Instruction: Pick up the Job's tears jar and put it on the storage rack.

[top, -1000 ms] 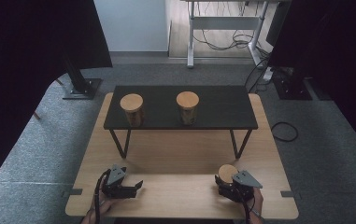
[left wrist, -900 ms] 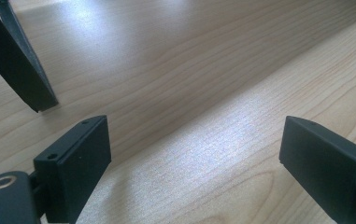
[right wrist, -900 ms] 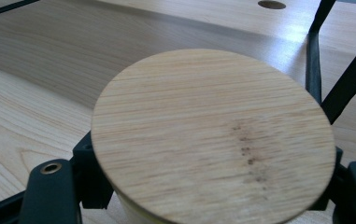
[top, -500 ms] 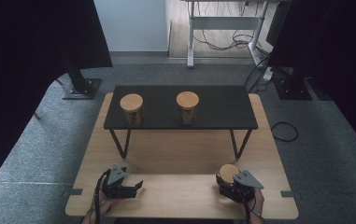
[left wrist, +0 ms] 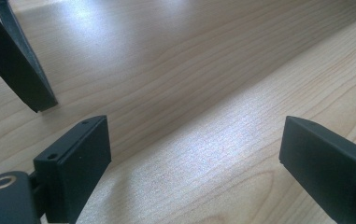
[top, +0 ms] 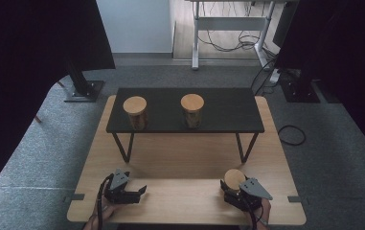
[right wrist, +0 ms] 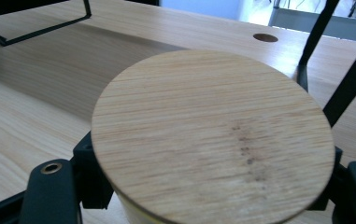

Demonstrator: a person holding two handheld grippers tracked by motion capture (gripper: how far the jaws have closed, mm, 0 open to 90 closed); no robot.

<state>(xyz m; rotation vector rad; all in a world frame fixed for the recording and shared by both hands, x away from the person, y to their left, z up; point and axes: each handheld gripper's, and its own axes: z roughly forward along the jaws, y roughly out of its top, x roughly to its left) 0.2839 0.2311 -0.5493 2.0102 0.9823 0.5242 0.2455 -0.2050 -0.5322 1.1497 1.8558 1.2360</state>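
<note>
jar [right wrist: 213,135]: wood-lidded, near right table [top: 180,158] edge, probably standing on it | right gripper [top: 237,190]: jaws clamp jar's sides | left gripper [top: 139,191]: jaws wide, nothing between, near left edge | shelf [top: 228,112]: two more jars

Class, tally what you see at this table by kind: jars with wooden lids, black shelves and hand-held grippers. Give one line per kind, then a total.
Jars with wooden lids: 3 (left shelf jar, right shelf jar, held jar)
Black shelves: 1 (black shelf)
Hand-held grippers: 2 (left gripper, right gripper)
Total: 6
</note>
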